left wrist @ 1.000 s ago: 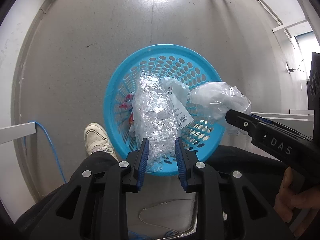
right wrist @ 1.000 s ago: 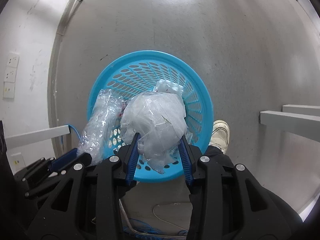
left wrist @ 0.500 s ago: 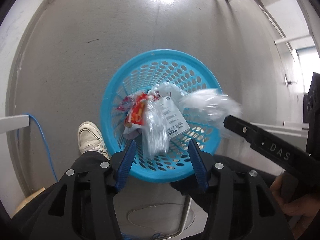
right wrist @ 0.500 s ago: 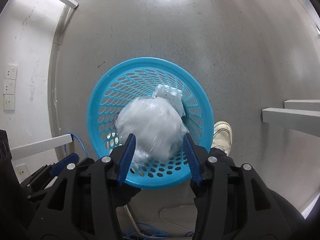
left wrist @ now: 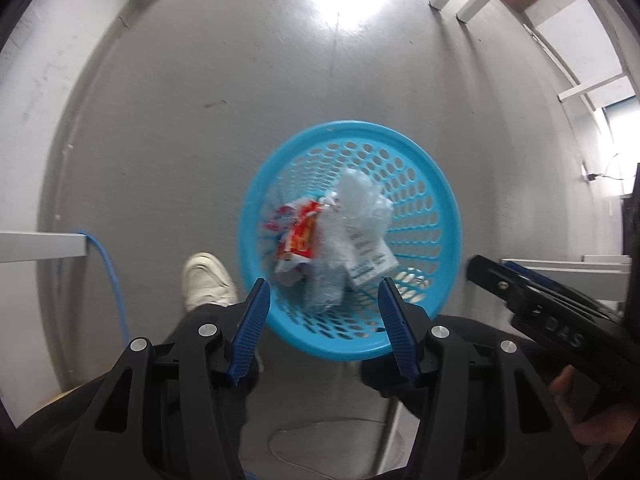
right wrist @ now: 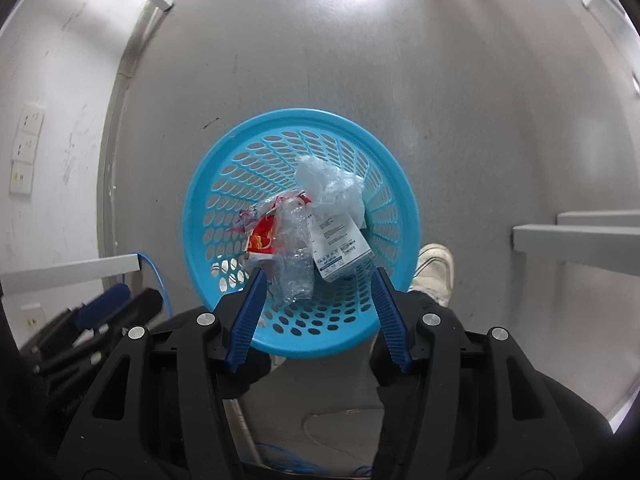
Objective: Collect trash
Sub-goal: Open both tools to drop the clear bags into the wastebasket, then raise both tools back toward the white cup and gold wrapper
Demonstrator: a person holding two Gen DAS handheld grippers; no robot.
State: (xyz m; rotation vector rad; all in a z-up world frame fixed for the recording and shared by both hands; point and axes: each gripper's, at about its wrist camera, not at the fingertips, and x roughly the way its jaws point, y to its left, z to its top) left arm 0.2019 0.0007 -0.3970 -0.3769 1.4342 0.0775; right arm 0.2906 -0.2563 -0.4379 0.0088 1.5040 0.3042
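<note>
- below, the round blue perforated plastic basket (right wrist: 298,236) holds a crumpled clear plastic bag (right wrist: 328,186).
- left gripper (left wrist: 324,326) fingers spread, empty.
- right gripper (right wrist: 316,316) jaws opening, nothing between.

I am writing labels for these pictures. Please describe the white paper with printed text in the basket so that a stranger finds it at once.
Look at the round blue basket on the grey floor. Inside lies a heap of trash: a red snack wrapper, a clear crushed bottle and a crumpled white bag. The printed label lies beside the bottle: it alone is flat, rectangular and carries black text.
</note>
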